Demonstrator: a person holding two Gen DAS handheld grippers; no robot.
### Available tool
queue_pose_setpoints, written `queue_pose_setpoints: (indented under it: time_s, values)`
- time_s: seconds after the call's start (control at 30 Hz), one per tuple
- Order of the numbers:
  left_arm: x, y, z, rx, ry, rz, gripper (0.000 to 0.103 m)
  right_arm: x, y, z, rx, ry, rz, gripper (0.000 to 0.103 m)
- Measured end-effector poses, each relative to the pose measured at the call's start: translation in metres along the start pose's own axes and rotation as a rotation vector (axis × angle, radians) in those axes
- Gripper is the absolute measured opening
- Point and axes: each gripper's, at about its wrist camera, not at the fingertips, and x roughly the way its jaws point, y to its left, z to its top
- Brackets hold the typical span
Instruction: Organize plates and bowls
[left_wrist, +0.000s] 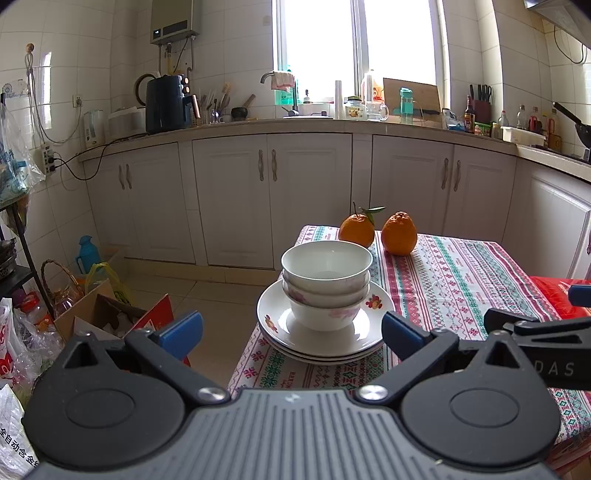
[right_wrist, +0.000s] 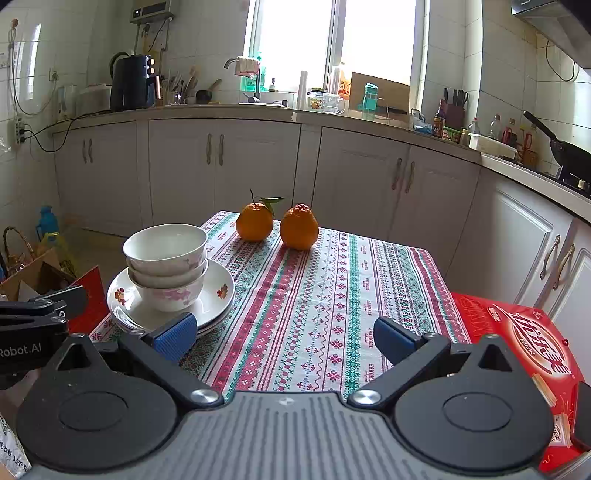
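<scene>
Three white bowls (left_wrist: 326, 285) sit nested one inside another, pink flowers on the lower two, and the stack stands upright in the middle of the plates (left_wrist: 321, 325), a pile of at least three white dishes with red-and-orange flower prints on the top rim. The whole tower rests at the near left corner of the counter (right_wrist: 332, 295), on a striped cross-stitch tablecloth (left_wrist: 454, 280) in red, green and white; the plates' rim sits close to the cloth's left edge.

At 12 o'clock from the bowls, toward the far edge of the cloth, sit two oranges (right_wrist: 277, 223) side by side, just apart, the left one with a stem and green leaf. Over at 4 o'clock, on the right end of the counter, lies a red printed box (right_wrist: 524, 339).

The left tool (left_wrist: 291, 334) hangs right in front of the stack, blue pads spread wide to either side of the plates, grasping nothing, touching nothing. The right tool (right_wrist: 284, 338) hovers over bare cloth, its blue pads equally wide, empty too; its left pad overlaps the near rim of the plates in its own view, though contact cannot be told.

Beyond the counter, white kitchen cabinets (left_wrist: 273, 195) run under a bright window (left_wrist: 354, 48).
</scene>
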Motion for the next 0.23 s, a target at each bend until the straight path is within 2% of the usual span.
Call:
queue_pose_setpoints:
  time_s: [0.23]
  values:
    - [0.0002,-0.0003,0.0001,-0.001,0.002,-0.001,0.102,0.0005,-0.0008,0.0004,0.001,0.001,-0.002,0.103]
